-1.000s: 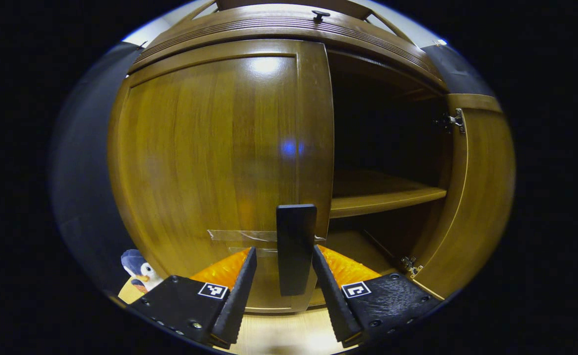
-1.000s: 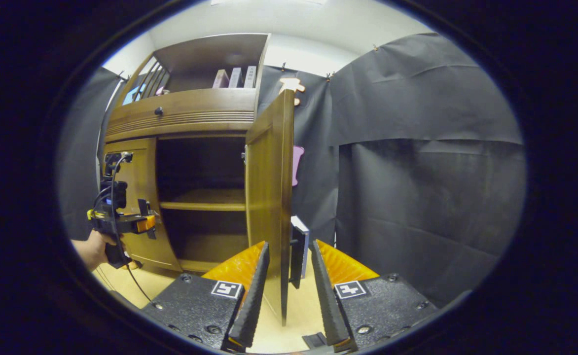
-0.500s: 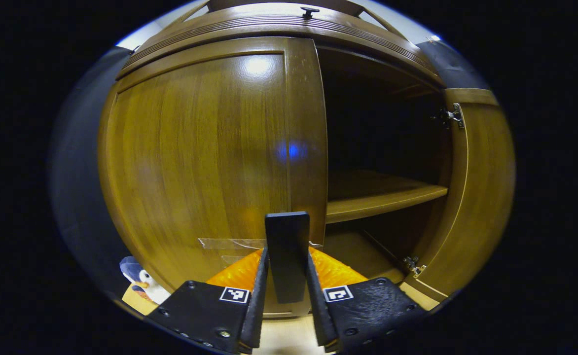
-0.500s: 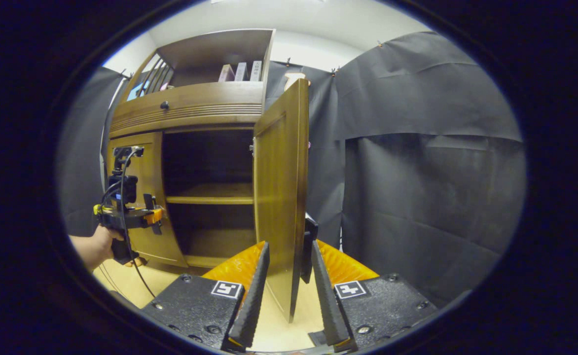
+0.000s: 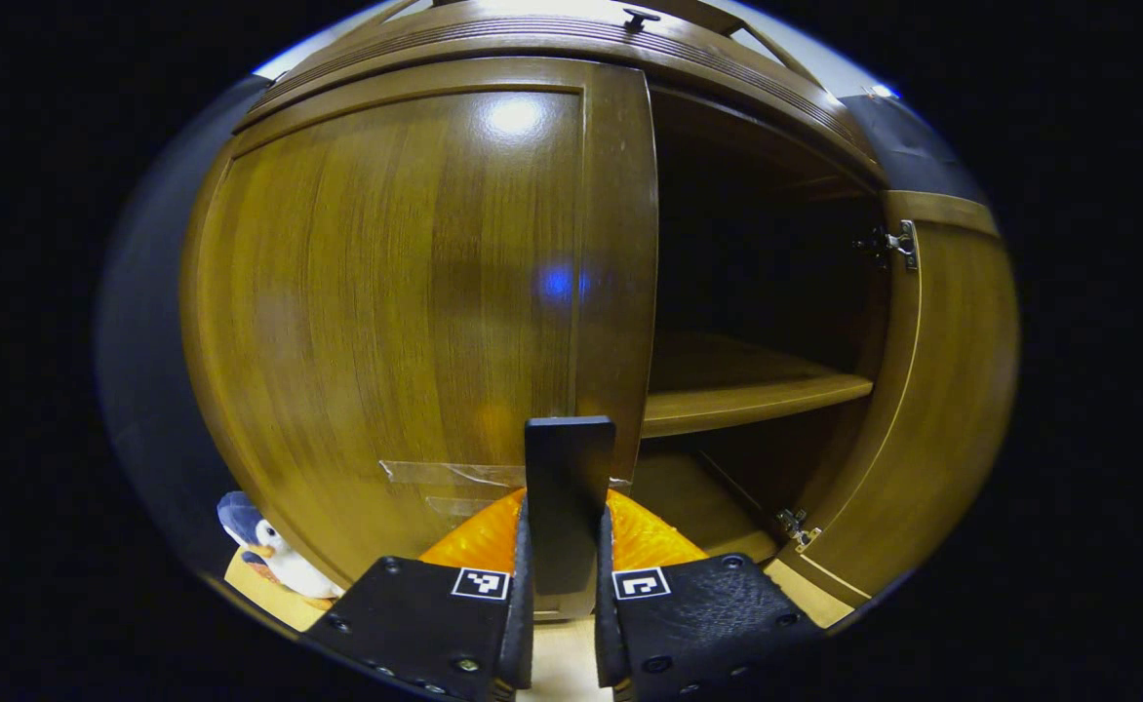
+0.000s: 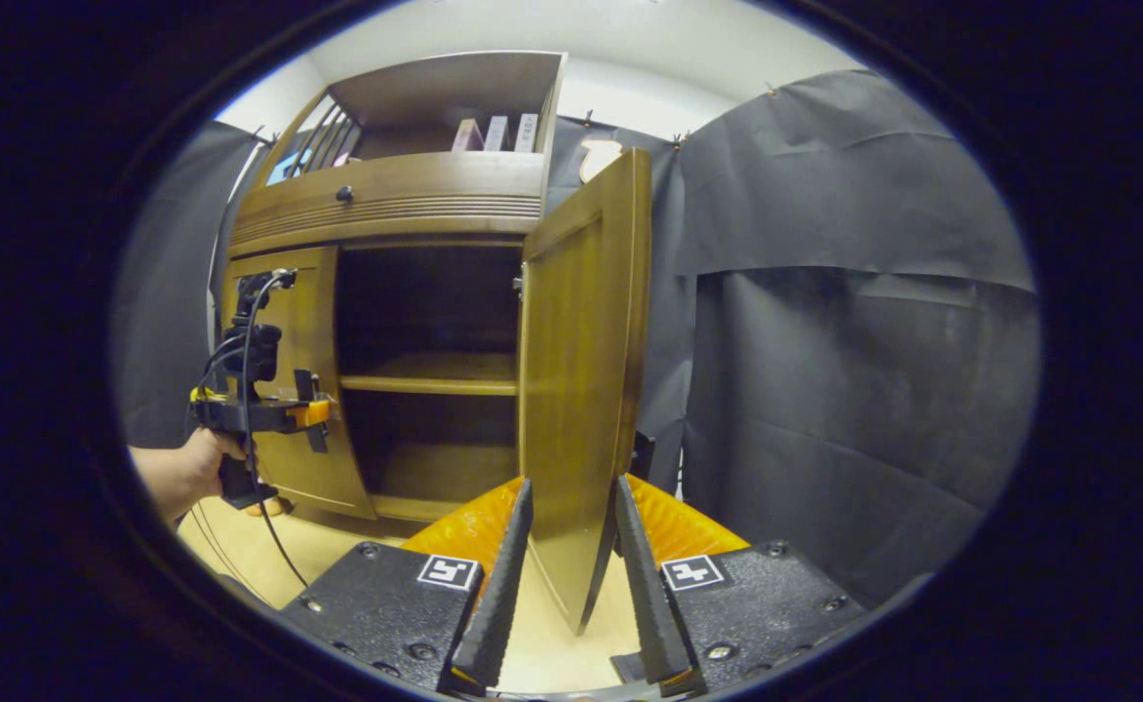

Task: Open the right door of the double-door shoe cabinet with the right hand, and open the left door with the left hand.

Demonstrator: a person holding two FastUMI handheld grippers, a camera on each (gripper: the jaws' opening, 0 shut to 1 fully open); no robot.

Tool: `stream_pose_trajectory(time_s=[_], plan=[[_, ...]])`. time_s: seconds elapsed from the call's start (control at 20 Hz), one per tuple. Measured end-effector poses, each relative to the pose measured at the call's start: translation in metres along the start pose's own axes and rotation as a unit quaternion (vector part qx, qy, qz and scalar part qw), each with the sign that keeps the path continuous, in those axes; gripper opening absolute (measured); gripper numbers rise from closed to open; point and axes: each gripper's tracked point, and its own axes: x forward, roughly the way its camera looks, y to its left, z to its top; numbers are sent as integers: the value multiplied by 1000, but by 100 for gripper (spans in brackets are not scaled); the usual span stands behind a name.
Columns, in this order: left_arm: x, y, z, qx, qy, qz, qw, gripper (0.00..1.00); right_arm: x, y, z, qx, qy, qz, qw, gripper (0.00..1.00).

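left hand-held gripper point(image 5: 560, 624) clamps left door handle point(image 5: 566, 497) | right hand-held gripper point(image 6: 571, 556) apart, straddling right door point(image 6: 576, 390)

Left claw point(image 5: 560, 624): fingers closed tight, pressing both sides of a black handle point(image 5: 566, 487) | Right claw point(image 6: 571, 575): fingers parted, straddling a door edge, no contact evident | Hand point(image 6: 186, 473): gripping the left claw's grip, level.
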Motion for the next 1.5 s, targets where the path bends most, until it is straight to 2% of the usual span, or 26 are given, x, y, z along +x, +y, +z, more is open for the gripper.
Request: stream_pose_trajectory(time_s=[0.45,0.65,0.75,0.85,1.1,1.5], plan=[[-30,-1,-7,-6,6,-19,1000,24,7,23,-3,-3,1,30,1000,57],[-53,1,-12,-6,8,-12,1000,24,15,39,-4,-10,1,50,999,55],[-66,4,-14,-12,8,-11,1000,24,18,46,-4,-3,1,60,998,58],[-81,8,-19,-13,9,-7,1000,24,20,53,-8,1,6,75,997,55],[-102,16,-25,-46,10,24,999,24,30,79,-8,2,11,111,994,57],[-138,32,-30,-50,14,59,997,24,36,104,-14,1,17,153,988,55]])
